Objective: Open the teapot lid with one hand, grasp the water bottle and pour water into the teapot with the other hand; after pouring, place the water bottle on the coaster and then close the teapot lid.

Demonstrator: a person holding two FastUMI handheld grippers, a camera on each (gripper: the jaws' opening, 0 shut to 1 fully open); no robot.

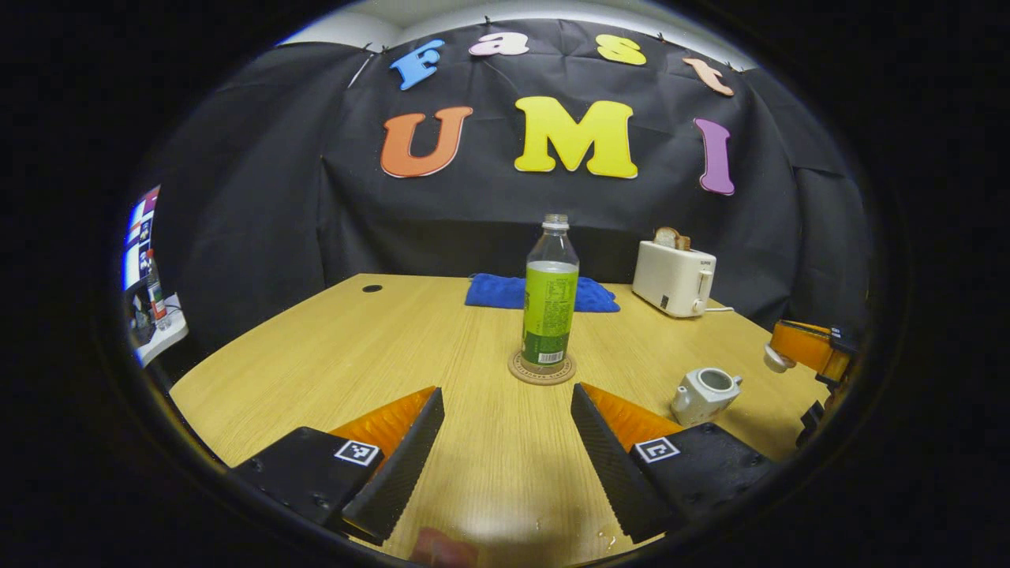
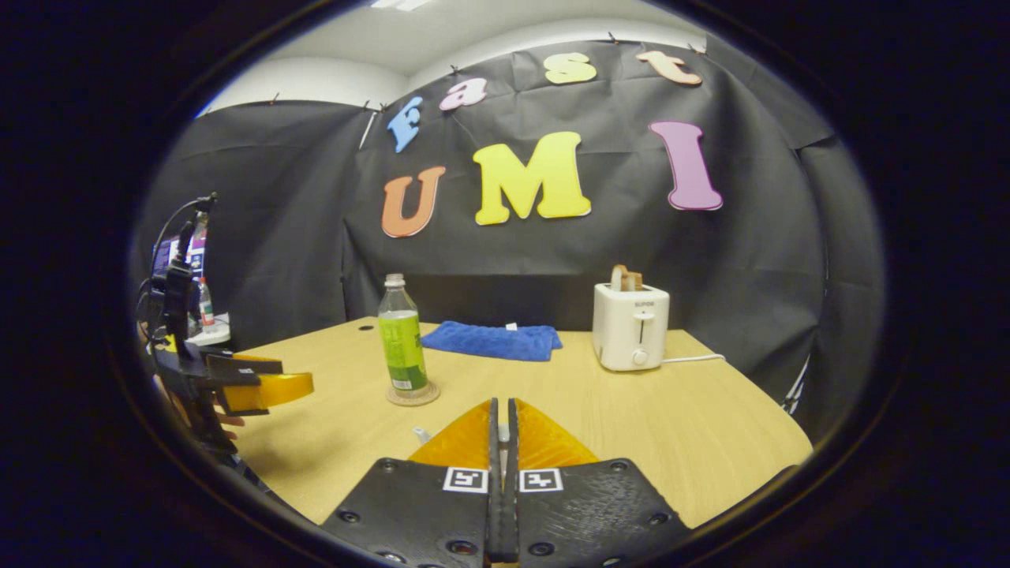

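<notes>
A water bottle point(image 1: 550, 296) with a green label and no cap stands upright on a round coaster point(image 1: 542, 369) in mid-table. My left gripper point(image 1: 506, 389) is open just in front of it, with nothing between its fingers. To the right sits the white teapot point(image 1: 702, 394), its top uncovered. Beyond it my right gripper point(image 1: 801, 345) holds the small white lid point(image 1: 776, 359) in the air. In the right gripper view that gripper point(image 2: 502, 404) is shut, with a white bit of the lid point(image 2: 503, 432) between its fingers. The bottle point(image 2: 402, 339) and left gripper point(image 2: 272, 390) lie to its left.
A blue cloth point(image 1: 517, 292) lies behind the bottle, and a white toaster point(image 1: 673, 276) with bread in it stands at the back right, its cord trailing right. A few water drops point(image 1: 607, 540) lie near the front edge. A person's hand point(image 2: 225, 426) holds the left gripper.
</notes>
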